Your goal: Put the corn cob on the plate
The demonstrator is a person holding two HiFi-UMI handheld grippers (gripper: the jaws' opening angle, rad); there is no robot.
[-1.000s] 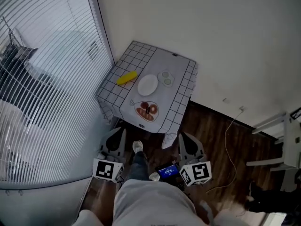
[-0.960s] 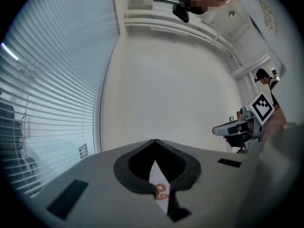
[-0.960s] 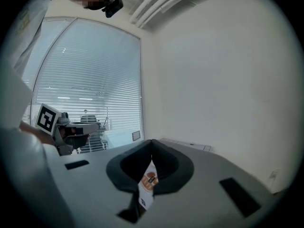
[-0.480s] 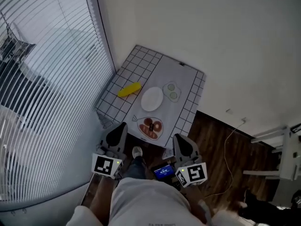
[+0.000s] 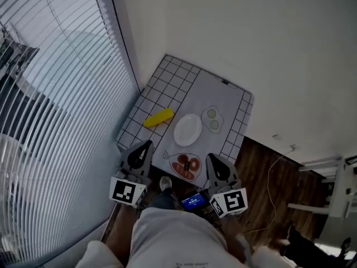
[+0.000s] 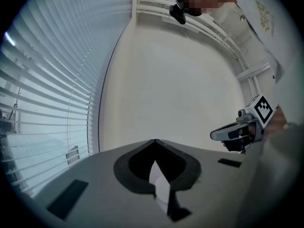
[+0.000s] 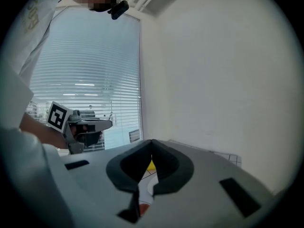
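Yellow against the grid-patterned cloth, the corn cob (image 5: 158, 118) lies on the desk (image 5: 184, 82) towards the side with the window blinds (image 5: 50, 94), just beside the empty white plate (image 5: 187, 129) and apparently not touching it. Nearer the person sits a dish of red food (image 5: 186, 165), and beyond the plate a small dish of green slices (image 5: 212, 119). The left tool (image 5: 146, 146) and right tool (image 5: 212, 159) hang at the desk's near edge, one to each side of the red dish, both well short of the cob. Each has its jaws pressed together with nothing between them. The right gripper view shows only a sliver of yellow through the notch behind its closed tips. The step in hand looks like the approach, with no grasp begun. The left tool is on the cob's side and seems the natural choice. It would need to open its jaws, reach forward over the cob, and turn so the jaws straddle the cob's narrow width, since it lies slanted. Then it would close firmly, because a round cob may roll, lift, and carry it the short way across to the plate.
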